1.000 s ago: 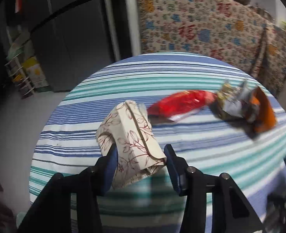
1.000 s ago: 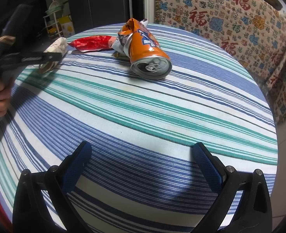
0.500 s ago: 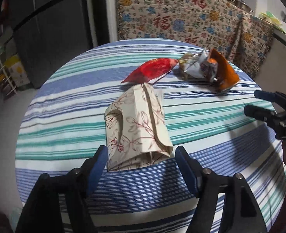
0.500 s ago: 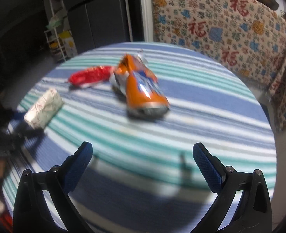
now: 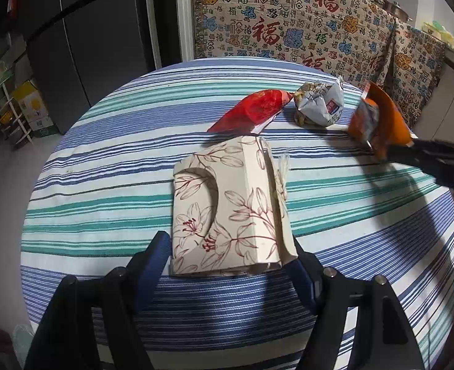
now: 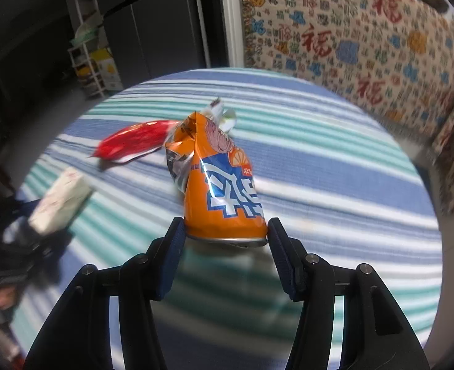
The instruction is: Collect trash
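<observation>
I see a round striped tablecloth, patterned throw behind. Left gripper jaws apart around the floral box. Right gripper closing on the crushed orange can.

Ahead of our left gripper we see a striped tablecloth; beyond it hangs a patterned throw with red characters, and far left stand a dark refrigerator and a small shelf rack.

Both wrist cams angled down, close, sharing striped table.
</observation>
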Motion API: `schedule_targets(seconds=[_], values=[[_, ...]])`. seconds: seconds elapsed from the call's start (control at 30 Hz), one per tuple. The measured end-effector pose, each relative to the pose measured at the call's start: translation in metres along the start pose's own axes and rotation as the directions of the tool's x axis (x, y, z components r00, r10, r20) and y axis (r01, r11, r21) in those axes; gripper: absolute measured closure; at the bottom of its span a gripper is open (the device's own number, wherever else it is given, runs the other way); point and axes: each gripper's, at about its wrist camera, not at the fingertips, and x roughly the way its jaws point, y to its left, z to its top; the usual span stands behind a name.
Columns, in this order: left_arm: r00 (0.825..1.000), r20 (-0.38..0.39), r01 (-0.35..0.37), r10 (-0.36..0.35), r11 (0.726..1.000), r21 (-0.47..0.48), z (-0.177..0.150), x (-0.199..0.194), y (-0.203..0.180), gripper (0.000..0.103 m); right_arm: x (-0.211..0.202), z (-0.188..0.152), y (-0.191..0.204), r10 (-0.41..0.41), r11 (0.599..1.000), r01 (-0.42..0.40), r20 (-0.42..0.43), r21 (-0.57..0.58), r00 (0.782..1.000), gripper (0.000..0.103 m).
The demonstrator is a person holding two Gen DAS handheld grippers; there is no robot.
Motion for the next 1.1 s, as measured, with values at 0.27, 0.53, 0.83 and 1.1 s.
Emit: schedule_targets(seconds=[0.27, 0.53, 0.83, 1.1], values=[[1.000, 0.011, 0.008, -0.008, 1.000, -0.021, 0.004, 0.002, -0.001, 0.028, -0.042, -0.051, -0.025, 0.076, 0.991, -0.068, -0.067, 0.112, 0.995, 0.047], [0.999, 0.048, 0.024, -0.024, 1.000, -0.011, 0.005, -0.003, -0.008, 0.035, -0.046, -0.057, -0.030, 0.015, 0.996, -0.009, -0.064, 0.092, 0.998, 0.046], [0.998, 0.046, 0.032, -0.034, 0.999, 0.033, 0.003, -0.005, -0.015, 0.036, -0.044, -0.050, -0.015, -0.117, 0.993, 0.117, -0.025, 0.000, 0.993, 0.009], [0.998, 0.039, 0.050, -0.051, 0.999, 0.018, 0.002, -0.006, -0.014, 0.037, -0.031, -0.048, 0.004, -0.113, 0.990, 0.111, -0.026, -0.083, 0.993, 0.010]])
